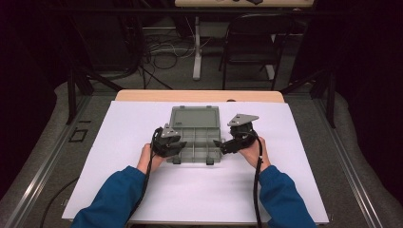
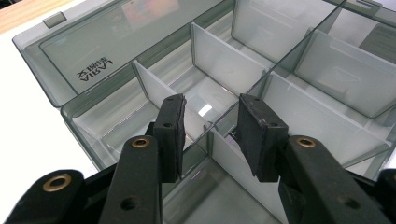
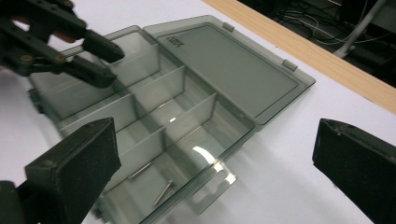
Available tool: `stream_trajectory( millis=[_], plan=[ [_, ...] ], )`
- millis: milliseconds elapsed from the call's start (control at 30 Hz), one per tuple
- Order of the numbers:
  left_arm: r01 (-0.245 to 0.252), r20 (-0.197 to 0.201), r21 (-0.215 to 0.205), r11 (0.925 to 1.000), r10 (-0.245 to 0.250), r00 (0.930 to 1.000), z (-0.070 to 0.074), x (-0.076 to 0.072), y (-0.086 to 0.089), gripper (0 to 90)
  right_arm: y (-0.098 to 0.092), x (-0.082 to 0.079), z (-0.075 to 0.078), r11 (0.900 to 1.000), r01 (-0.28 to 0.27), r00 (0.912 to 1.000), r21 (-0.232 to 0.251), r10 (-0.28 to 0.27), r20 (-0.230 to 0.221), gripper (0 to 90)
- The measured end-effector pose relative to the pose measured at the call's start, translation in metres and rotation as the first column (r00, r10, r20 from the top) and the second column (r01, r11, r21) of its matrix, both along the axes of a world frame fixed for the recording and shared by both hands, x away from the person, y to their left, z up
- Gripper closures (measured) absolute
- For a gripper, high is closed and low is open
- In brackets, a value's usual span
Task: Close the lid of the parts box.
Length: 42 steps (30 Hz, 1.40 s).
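Smoky-clear compartment box (image 1: pixel 195 137) at frame centre, lid (image 1: pixel 195 117) flat open behind, dividers upright, two thin metal pins (image 3: pixel 154 182) in one end compartment.

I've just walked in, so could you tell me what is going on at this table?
A person is working on an open grey compartment box lying on white paper. The left hand-held gripper straddles a divider inside it, jaws part closed. The right hand-held gripper sits open at the box's right side, gripping nothing.
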State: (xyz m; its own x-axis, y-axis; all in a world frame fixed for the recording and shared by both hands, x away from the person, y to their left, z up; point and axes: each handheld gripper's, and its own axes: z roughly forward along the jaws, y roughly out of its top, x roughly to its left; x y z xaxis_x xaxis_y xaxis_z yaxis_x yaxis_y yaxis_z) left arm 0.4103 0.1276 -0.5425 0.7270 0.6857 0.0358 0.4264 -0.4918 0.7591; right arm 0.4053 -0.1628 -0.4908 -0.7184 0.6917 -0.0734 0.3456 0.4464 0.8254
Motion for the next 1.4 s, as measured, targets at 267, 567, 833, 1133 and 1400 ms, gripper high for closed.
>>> stream_trajectory(
  millis=[267, 567, 833, 1133, 1400],
  plan=[
    [0.0, 0.001, -0.004, 1.0, 0.0, 1.0, 0.0, 0.0, 0.0, 62.1, 0.002, 0.02, -0.001, 1.0, 0.016, 0.9998, -0.021, -0.017, -0.015, 0.0],
    [-0.002, 0.002, -0.005, 1.0, 0.002, 1.0, 0.0, 0.0, 0.0, 62.1, 0.005, 0.041, 0.003, 0.996, 0.058, 0.9982, -0.073, -0.059, -0.012, 21.4],
    [-0.002, 0.003, -0.005, 1.0, 0.002, 1.0, -0.001, 0.0, 0.0, 62.1, 0.007, 0.057, -0.002, 0.991, 0.085, 0.9957, -0.101, -0.088, -0.028, 71.1],
    [-0.002, 0.005, -0.007, 1.0, 0.002, 1.0, -0.001, 0.0, 0.0, 62.2, 0.005, 0.072, -0.018, 0.981, 0.111, 0.9924, -0.159, -0.118, -0.034, 90.0],
    [-0.003, 0.008, -0.011, 0.9999, 0.003, 1.0, -0.001, 0.0, 0.0, 62.2, 0.009, 0.082, -0.037, 0.969, 0.134, 0.9844, -0.209, -0.154, -0.084, 90.0]
  ],
)
